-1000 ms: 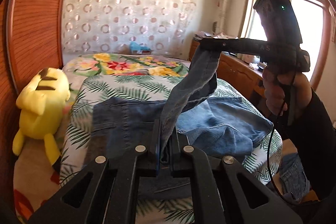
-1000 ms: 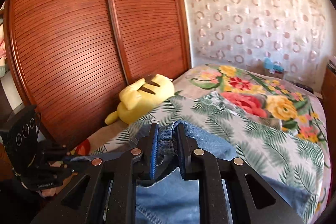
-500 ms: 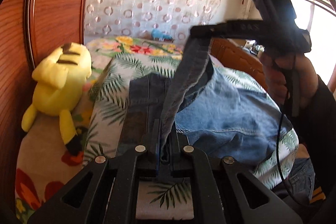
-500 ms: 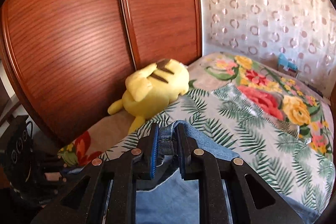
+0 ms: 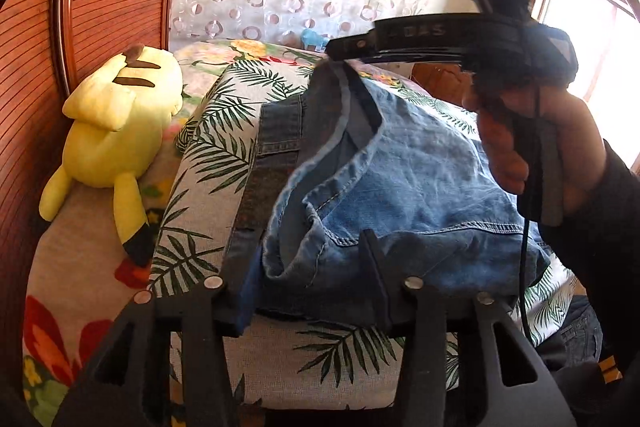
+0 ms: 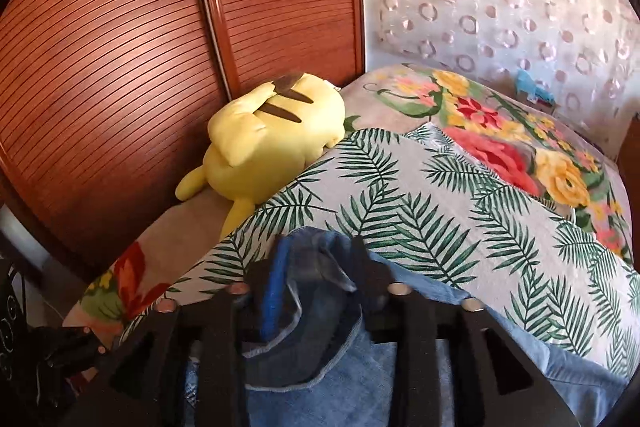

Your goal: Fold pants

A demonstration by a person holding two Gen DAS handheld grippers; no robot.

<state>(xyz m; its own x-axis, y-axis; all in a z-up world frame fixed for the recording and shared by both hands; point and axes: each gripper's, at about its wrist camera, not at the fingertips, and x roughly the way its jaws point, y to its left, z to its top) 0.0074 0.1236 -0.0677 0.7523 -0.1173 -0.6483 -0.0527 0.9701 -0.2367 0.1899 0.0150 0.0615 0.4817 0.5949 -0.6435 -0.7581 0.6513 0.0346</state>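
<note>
The denim pants [image 5: 400, 171] are lying in a loose heap on the palm-leaf bedspread [image 5: 208, 151], waistband edge rising toward the right gripper [image 5: 340, 51]. The left gripper [image 5: 308, 275] is opening — its jaws are standing apart with folds of denim between them, no longer pinched. The right gripper's jaws are opening too, cloth slack between its fingers [image 6: 276, 267]. A yellow plush toy [image 5: 120, 115] is lying beside the wooden wardrobe door [image 6: 120, 67].

Blue denim pants [image 5: 400, 167] lie on a green palm-leaf print sheet [image 5: 208, 147] beside a yellow plush [image 5: 120, 123].
</note>
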